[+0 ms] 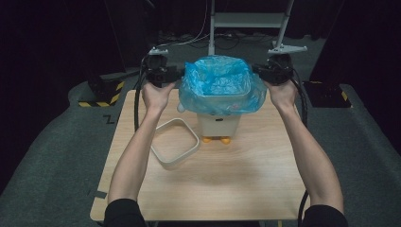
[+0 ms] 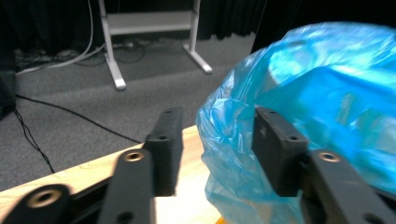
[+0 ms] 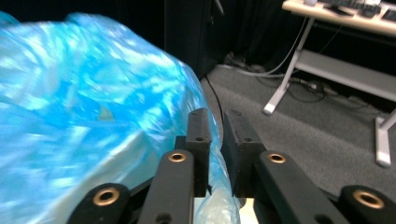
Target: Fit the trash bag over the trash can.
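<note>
Fingers (image 2: 168, 140) beside blue bag (image 1: 222, 82), wooden table (image 1: 236, 179), grey carpet (image 1: 52, 156)

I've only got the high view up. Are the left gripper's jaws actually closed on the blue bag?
Observer: No. In the left gripper view, the left gripper has its jaws well apart. The blue bag bulges into the gap, and only one pad lies against it.
Operator: And the right one?
Observer: In the right gripper view, the right gripper has its jaws nearly together. A fold of the bag runs into the narrow gap, but I cannot tell whether it is pinched.
</note>
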### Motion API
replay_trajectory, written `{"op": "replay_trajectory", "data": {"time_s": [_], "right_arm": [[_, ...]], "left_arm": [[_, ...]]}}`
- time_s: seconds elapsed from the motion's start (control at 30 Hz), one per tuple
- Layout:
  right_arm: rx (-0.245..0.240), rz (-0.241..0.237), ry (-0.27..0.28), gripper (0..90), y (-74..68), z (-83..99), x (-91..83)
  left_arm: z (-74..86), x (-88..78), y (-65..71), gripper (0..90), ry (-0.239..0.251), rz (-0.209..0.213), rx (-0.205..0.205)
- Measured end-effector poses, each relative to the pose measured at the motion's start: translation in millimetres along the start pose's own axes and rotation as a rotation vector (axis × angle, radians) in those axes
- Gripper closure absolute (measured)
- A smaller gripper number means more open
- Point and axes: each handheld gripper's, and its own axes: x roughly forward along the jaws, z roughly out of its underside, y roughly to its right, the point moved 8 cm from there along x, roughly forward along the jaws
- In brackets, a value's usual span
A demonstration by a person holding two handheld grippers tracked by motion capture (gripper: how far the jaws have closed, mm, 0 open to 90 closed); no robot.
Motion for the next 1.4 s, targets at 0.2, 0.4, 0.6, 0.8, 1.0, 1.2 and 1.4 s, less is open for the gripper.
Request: {"op": "replay_trajectory", "data": {"time_s": [0.2, 0.4, 0.6, 0.8, 1.0, 1.2, 1.4], "right_arm": [[-0.007, -0.008, 0.018, 75.4, -8.3, -6.4, -17.7], [-0.011, -0.025, 0.015, 73.7, -19.3, -7.9, -26.4], [-0.027, -0.024, 0.009, 73.3, -27.3, -4.9, -30.7], [0.003, -0.039, 0.003, 72.3, -26.9, 4.3, -29.7], [-0.001, -0.041, 0.01, 71.7, -29.1, 2.5, -32.1], [0.01, -0.054, 0.014, 72.9, -28.7, 9.2, -32.4], [0.02, -0.073, 0.024, 82.4, -25.6, 20.8, -38.0]], "left_arm": [[-3.3, -26.2, 10.5, 42.5, 0.045, 0.031, 0.01], [-7.3, -47.9, 27.7, 37.6, 0.072, 0.07, 0.024], [-10.0, -57.4, 31.6, 36.3, 0.083, 0.079, 0.016], [-14.1, -61.1, 45.4, 35.4, 0.113, 0.132, 0.017], [-15.7, -55.0, 59.4, 39.7, 0.089, 0.133, 0.08], [-5.0, -49.6, 60.5, 75.8, 0.061, 0.135, 0.109], [12.6, -52.9, 50.4, 89.9, 0.078, 0.134, 0.086]]}}
